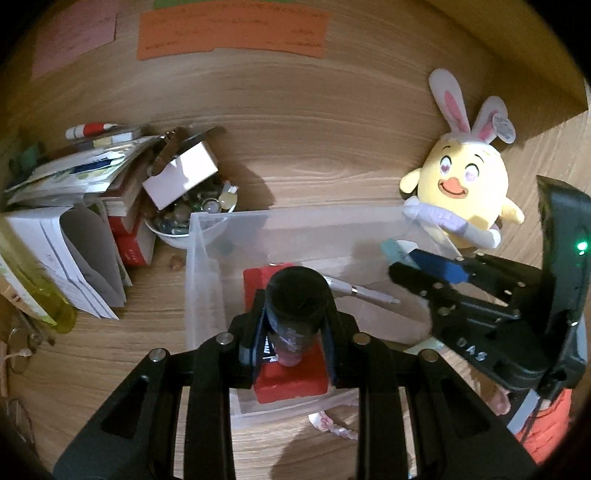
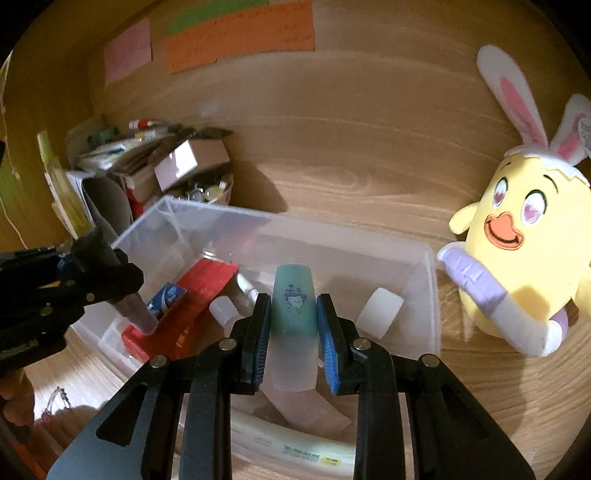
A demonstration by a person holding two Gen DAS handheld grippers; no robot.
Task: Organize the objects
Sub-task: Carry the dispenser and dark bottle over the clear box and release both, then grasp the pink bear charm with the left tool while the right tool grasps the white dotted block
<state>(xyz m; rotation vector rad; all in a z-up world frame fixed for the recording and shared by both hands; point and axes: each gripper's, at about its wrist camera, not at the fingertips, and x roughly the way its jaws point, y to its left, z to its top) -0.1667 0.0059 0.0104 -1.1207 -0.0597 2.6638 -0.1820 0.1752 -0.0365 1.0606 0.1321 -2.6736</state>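
Observation:
My left gripper [image 1: 295,314] is shut on a dark bottle [image 1: 297,291] with a black cap, held over a clear plastic bin [image 1: 295,214]. Under it a red box [image 1: 291,384] and a white pen [image 1: 365,293] lie in the bin. My right gripper [image 2: 294,325] is shut on a teal, translucent tube [image 2: 293,295] printed with a small cartoon, above the same bin [image 2: 221,210]. In the right wrist view the left gripper [image 2: 110,266] shows at the left with the bottle [image 2: 136,314] slanting down over the red box [image 2: 207,288]. A white jar [image 2: 380,312] lies in the bin.
A yellow chick plush with rabbit ears [image 2: 524,251] leans on the wooden wall right of the bin. Left of the bin are stacked books and papers [image 1: 74,173] and a bowl of small stones [image 1: 192,214] with a pink box on top. Paper notes [image 1: 232,33] hang on the wall.

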